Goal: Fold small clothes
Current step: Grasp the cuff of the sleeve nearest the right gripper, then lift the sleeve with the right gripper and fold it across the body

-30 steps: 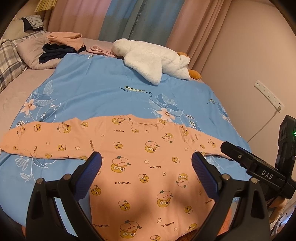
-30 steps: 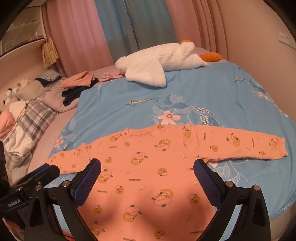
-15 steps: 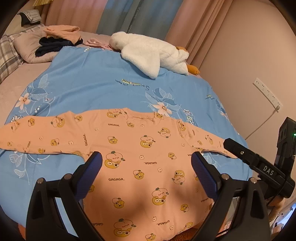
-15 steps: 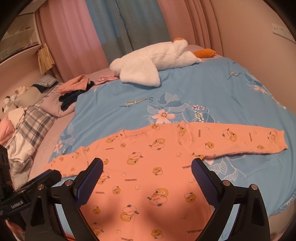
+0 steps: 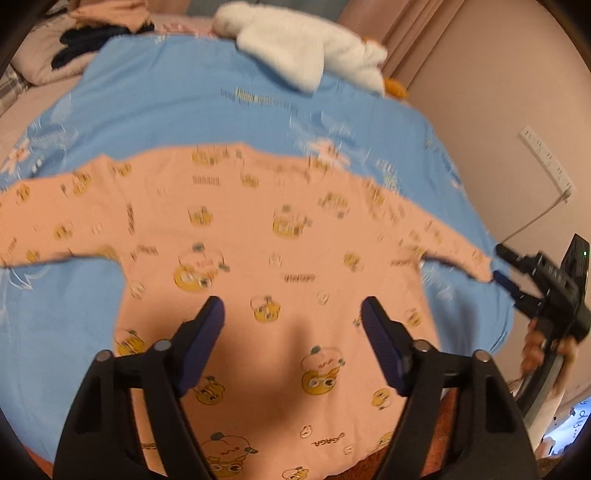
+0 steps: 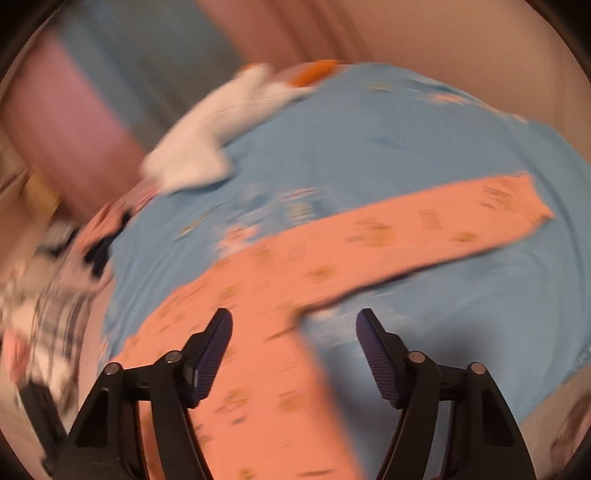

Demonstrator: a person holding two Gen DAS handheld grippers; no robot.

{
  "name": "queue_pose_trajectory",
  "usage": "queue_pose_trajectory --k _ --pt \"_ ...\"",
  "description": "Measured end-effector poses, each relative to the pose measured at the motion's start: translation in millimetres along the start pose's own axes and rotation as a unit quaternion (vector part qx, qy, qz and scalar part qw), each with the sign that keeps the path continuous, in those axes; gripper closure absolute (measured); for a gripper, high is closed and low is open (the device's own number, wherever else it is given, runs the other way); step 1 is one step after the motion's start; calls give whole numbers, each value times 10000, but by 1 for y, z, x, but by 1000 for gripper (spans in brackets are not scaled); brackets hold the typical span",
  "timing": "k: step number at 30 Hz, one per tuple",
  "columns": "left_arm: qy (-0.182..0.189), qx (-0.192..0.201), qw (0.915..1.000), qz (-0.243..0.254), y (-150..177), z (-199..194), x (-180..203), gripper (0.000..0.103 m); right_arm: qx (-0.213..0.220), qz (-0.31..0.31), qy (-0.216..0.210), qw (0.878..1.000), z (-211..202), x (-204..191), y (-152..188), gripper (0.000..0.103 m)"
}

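Observation:
An orange long-sleeved shirt with a cartoon print lies spread flat on the blue duvet, sleeves out to both sides. My left gripper hovers over the lower body of the shirt. Its jaws are closing and nothing is pinched between them. In the left wrist view my right gripper shows at the right edge, close to the right sleeve's cuff. The right wrist view is blurred: my right gripper hangs over the shirt by the armpit, jaws closing on nothing, and the sleeve runs off to the upper right.
A white plush duck lies at the head of the bed. Folded clothes are piled on pillows at the back left. A wall with a power strip and cable stands close on the right. A hand holds the right gripper.
Both grippers have come down closer to the shirt and their jaws have narrowed. The right wrist view has swung right and rolled, from over the shirt's body to its right armpit and sleeve.

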State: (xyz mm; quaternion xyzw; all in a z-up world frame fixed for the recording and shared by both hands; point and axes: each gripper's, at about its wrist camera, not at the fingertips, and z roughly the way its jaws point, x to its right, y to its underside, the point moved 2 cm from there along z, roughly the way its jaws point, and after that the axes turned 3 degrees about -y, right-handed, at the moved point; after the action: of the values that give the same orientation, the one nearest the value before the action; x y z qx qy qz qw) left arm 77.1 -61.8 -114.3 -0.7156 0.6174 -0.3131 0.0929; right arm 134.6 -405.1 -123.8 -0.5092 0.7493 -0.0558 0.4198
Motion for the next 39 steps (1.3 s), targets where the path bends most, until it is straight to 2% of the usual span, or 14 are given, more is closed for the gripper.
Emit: queue_pose_trajectory --k 5,7,11,13,14,16,19,22,28,31,35,39 --pt "-58 -343 9994 44 13 29 2 41 276 918 996 9904 4 99 -35 47" --pt "-71 -482 9988 66 17 39 2 45 290 1239 1232 9842 9 128 -43 50" --pt "-146 -669 9976 103 22 51 1 49 269 1739 1112 9781 22 162 -50 55" --pt "-189 -690 9974 117 24 54 1 49 281 1813 1060 9773 27 167 -53 67" --pt "-189 -686 9974 128 23 55 1 49 329 1836 1072 9766 29 167 -55 70" --pt "-197 -698 9973 135 23 58 1 49 355 1740 1099 9779 30 170 -62 97" --pt "-197 -727 9971 81 23 59 -1 49 709 1467 1178 9796 11 160 -69 97" --pt "-175 -740 9971 55 23 59 -2 49 1020 1467 1260 9758 -5 164 -69 97" --pt "-56 -762 9971 -61 21 57 -7 49 661 1594 1624 9715 26 185 -69 97" --pt "-28 -787 9967 -182 18 50 -13 49 945 1256 1703 9728 13 165 -79 97" --pt "-187 -520 9982 -236 9 31 -25 47 1309 633 1625 9759 -15 113 -98 97" --pt "-336 -284 9986 -292 1 12 -37 46 1600 -24 1252 9791 -36 53 -108 97"
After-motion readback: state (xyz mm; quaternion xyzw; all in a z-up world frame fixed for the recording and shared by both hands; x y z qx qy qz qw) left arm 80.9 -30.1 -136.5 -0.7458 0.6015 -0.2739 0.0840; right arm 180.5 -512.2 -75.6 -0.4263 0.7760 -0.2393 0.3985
